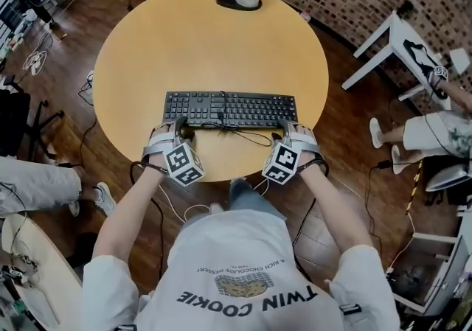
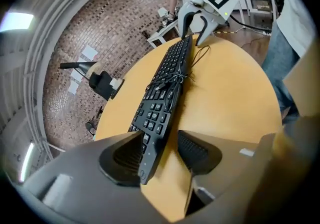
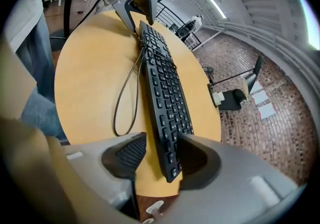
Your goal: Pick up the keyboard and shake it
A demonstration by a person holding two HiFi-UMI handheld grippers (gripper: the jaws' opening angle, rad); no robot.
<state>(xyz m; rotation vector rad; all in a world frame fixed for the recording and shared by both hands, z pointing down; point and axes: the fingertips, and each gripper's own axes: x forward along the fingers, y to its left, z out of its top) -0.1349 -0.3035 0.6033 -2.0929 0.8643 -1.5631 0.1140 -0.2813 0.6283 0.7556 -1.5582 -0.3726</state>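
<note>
While neither claw has closed, the item counts as unsecured.

Item: black keyboard (image 1: pixel 230 110), full-width, lying flat on the round wooden worktop (image 1: pixel 206 42), towards its near edge, long side across.

Left claw (image 2: pixel 157 150): jaws apart, the keyboard's left end standing between them. One pad sits just beside the key face and the other is clear of the underside. No grip.

Right claw (image 3: pixel 157 155): jaws apart, the right end between them in the same fashion. No grip.

Attachment: dark cable (image 3: pixel 125 93), loose, looping over the worktop between the keyboard and the front edge, partly draped across the keys.

Hazards, as judged:
- Shallow hold. Each claw covers only the last part of a thin, hard end, so a shake could work an end out of the pads and drop the keyboard onto the worktop or over the near edge to the floor.
- Uneven closing. If one claw bites before the other, the lift would twist the keyboard and lever the free end loose.
- Cable. The slack loop could catch on a claw or the worktop rim and tug during the shake.
- Keys. A pad closing on keycaps rather than the frame may seat poorly and slide.
</note>
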